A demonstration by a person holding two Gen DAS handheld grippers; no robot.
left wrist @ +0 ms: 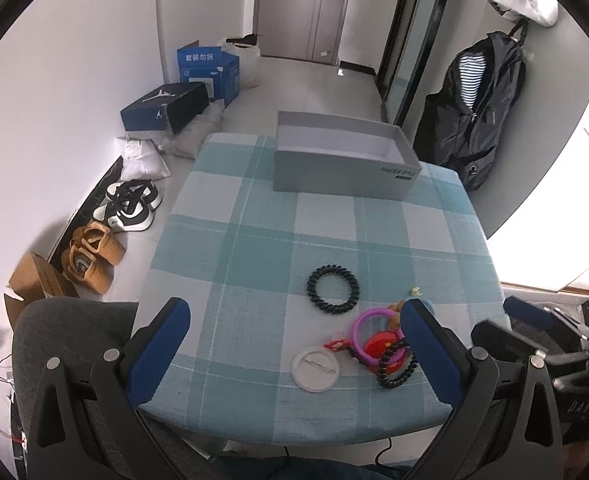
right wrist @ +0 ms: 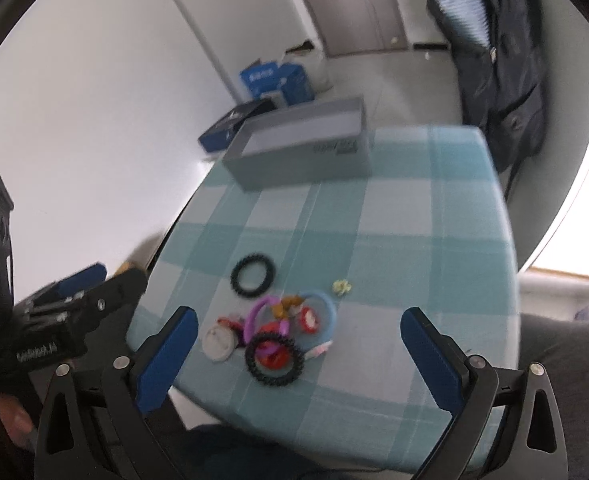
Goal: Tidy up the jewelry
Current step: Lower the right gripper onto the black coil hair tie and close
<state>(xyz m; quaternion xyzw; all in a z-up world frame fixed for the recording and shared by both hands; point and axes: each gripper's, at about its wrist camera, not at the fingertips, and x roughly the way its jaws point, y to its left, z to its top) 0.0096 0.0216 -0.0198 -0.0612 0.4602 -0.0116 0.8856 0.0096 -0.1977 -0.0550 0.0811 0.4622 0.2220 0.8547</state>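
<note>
Jewelry lies in a small heap near the front edge of the table, on the checked tablecloth (left wrist: 254, 216). A black spiral hair tie (left wrist: 331, 289) lies alone, a little farther from the person than the heap. In the heap I can tell a purple ring (left wrist: 368, 334), a red round badge (left wrist: 384, 349), a black bead bracelet (left wrist: 399, 367) that lies partly over the badge, and a white round disc (left wrist: 315, 368) beside them. A tiny yellow piece (left wrist: 416, 290) sits apart, to the right of the spiral tie. The open grey box (left wrist: 342, 172) stands at the far side of the table, well apart from the heap, and it looks empty as far as its inside shows.

Both claws are spread wide and hold nothing. The left gripper (left wrist: 294, 344) hangs over the near edge, and the right gripper (right wrist: 298, 344) looks down on the heap; its picture is blurred.

I judge that the step is to choose and pick a first piece, since nothing is in the box yet. It seems best to begin with the single spiral tie, because no other thing touches it. For a good grasp, one finger should go inside the loop and the other outside, so the jaws close across the cord. In the heap the loops overlap, so a pull on one can drag its neighbours toward the table edge. There I would take the top piece first, probably the bead bracelet.
</note>
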